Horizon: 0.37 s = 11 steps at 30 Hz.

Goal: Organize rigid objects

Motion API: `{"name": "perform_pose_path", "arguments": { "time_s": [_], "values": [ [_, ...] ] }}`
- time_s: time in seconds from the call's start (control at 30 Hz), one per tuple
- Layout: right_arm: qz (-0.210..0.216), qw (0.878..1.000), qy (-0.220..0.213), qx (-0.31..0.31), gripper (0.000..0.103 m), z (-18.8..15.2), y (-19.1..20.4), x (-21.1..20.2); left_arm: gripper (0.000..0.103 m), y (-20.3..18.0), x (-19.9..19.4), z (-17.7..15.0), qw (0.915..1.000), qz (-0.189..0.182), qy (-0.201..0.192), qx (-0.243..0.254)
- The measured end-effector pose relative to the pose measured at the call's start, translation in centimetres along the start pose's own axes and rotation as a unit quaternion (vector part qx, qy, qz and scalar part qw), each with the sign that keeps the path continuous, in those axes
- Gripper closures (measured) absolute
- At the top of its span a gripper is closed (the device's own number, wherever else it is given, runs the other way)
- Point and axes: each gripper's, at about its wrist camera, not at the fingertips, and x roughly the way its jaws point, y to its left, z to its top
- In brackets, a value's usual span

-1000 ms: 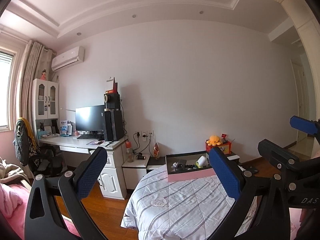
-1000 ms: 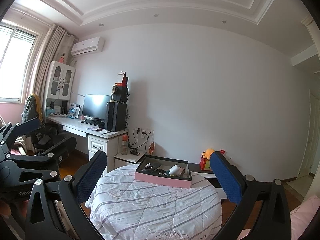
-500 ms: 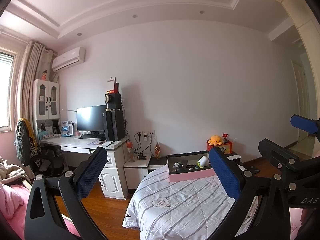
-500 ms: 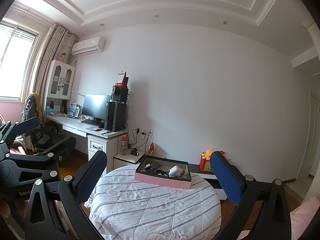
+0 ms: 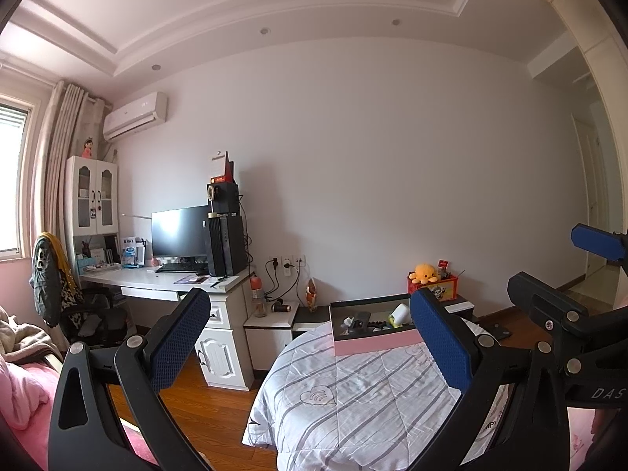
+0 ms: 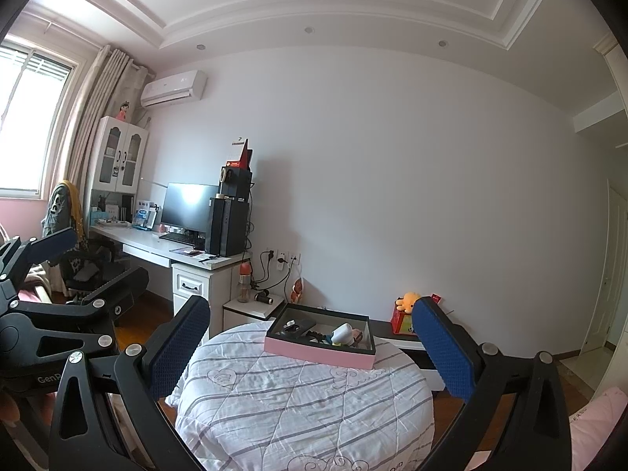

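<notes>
A bedroom, seen from two cameras held above a round bed. Judging by the scene, the tidying has barely begun or is between steps: both claws are empty and well apart from the things to be sorted.

In the left camera view, the left claw point(image 5: 310, 337) fills the lower part of the frame, its blue-padded fingers point(image 5: 178, 339) spread wide with nothing between them. The right claw point(image 5: 569, 274) shows at the right edge of the frame, also gaping and empty. In the right camera view, the right claw point(image 6: 310, 347) spans the bottom of the frame, wide open.

The task's things sit in a shallow pink box point(image 6: 318, 351) with a dark inside, lying on the far part of the bed point(image 6: 306, 400), just below the centre of the frame. The bed has a white quilt with grey stripes. Inside the box are a white cup point(image 6: 342, 333) on its side towards the right, a flat black object point(image 6: 299, 325) towards the left, and several smaller pieces too small to name. Whether they are already in order cannot be told.

Behind the bed, lower right of centre, an orange plush toy point(image 6: 408, 301) sits on a red box point(image 6: 401, 322). At the left of the frame a white desk point(image 6: 157, 245) carries a monitor point(image 6: 188, 206).
</notes>
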Motion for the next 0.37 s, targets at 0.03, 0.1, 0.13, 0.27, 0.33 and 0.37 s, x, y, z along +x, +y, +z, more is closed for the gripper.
{"name": "perform_pose_path", "arguments": {
  "time_s": [0.03, 0.1, 0.13, 0.27, 0.33, 0.37],
  "values": [
    [0.0, 1.0, 0.0, 0.0, 0.0, -0.01, 0.0, 0.0, 0.0, -0.02, -0.03, 0.0, 1.0, 0.0, -0.001, 0.0],
    [0.001, 1.0, 0.001, 0.001, 0.0, -0.01, -0.01, 0.03, 0.0, -0.04, -0.02, 0.02, 1.0, 0.0, -0.001, -0.001],
    [0.001, 1.0, 0.001, 0.001, 0.0, 0.01, -0.05, 0.02, 0.0, -0.01, -0.01, 0.01, 1.0, 0.0, -0.001, -0.001],
    [0.0, 1.0, 0.001, 0.0, 0.0, -0.02, -0.12, 0.04, 0.0, -0.06, -0.03, -0.11, 1.0, 0.001, 0.0, -0.001],
    [0.0, 1.0, 0.002, -0.001, 0.0, -0.09, -0.07, 0.09, 0.0, -0.05, -0.03, -0.09, 1.0, 0.001, -0.001, 0.0],
    [0.0, 1.0, 0.003, -0.001, 0.0, -0.12, -0.03, 0.11, 0.0, -0.05, -0.01, -0.16, 1.0, 0.002, 0.0, 0.0]
  ]
}}
